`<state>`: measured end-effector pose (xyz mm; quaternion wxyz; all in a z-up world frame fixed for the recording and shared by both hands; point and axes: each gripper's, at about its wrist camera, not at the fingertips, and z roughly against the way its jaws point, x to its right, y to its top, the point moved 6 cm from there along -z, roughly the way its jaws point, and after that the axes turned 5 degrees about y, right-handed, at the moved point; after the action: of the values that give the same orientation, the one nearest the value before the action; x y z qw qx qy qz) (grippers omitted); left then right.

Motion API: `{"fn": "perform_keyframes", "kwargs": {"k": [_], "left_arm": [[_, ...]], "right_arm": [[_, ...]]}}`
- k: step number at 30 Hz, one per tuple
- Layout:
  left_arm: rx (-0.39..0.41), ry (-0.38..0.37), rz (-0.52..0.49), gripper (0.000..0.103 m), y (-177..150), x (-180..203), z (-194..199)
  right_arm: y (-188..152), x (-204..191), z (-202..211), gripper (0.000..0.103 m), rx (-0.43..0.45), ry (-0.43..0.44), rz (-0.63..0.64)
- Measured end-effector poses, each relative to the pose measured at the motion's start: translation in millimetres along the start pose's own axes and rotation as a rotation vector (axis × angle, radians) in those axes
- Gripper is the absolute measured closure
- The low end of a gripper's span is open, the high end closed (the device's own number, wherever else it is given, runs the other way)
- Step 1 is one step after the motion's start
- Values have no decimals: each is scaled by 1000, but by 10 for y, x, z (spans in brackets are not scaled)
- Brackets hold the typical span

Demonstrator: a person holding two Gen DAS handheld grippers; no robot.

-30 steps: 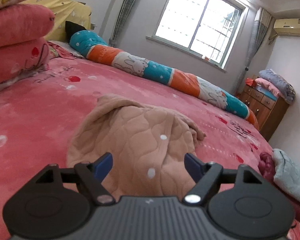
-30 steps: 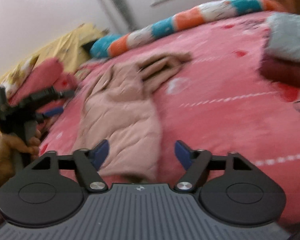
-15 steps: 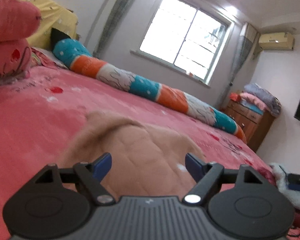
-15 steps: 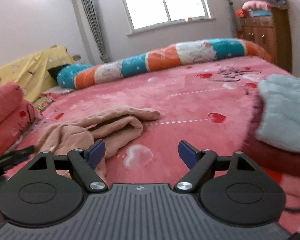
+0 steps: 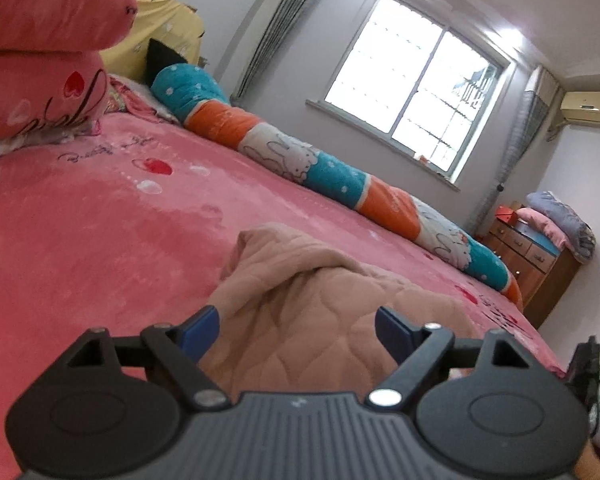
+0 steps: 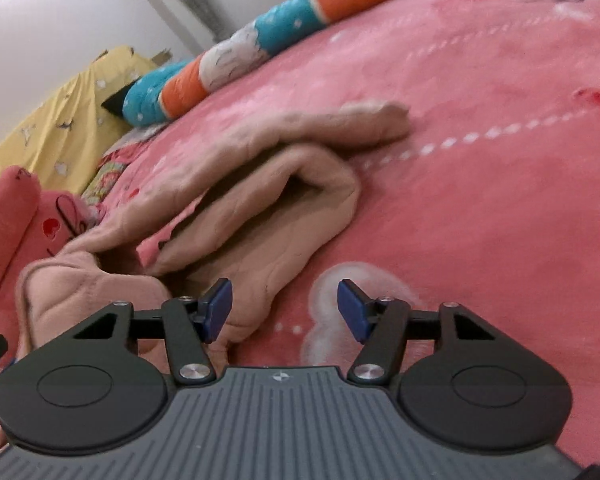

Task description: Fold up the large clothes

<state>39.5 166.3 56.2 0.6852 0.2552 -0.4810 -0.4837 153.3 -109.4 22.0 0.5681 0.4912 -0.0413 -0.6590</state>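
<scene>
**Beige quilted garment crumpled on pink bed**

Beige quilted garment (image 5: 312, 312) is seen low centre in the left wrist view, heaped on the pink bedspread (image 5: 80, 232). The left gripper (image 5: 298, 330) is held just over it, jaws wide apart and opening, cloth visible between the blue pads but not pinched.

In the right wrist view the garment (image 6: 260, 208) is spread from lower left to centre, one sleeve stretched toward upper right. The right gripper (image 6: 285, 306) is placed at the garment's near edge; its jaws are apart and closing, the left pad against the cloth, the right pad over bare bedspread (image 6: 480, 200).

A striped bolster (image 5: 340, 176) is laid along the far side, under the window (image 5: 412, 96).
</scene>
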Motion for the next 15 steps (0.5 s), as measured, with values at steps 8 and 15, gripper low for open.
{"fn": "perform_keyframes", "kwargs": {"k": [8, 15], "left_arm": [[-70, 79, 13, 17, -31, -166, -108], [-124, 114, 64, 17, -98, -294, -187]], "right_arm": [[-98, -140, -366, 28, -10, 76, -12], [-46, -48, -364, 69, 56, 48, -105]]}}
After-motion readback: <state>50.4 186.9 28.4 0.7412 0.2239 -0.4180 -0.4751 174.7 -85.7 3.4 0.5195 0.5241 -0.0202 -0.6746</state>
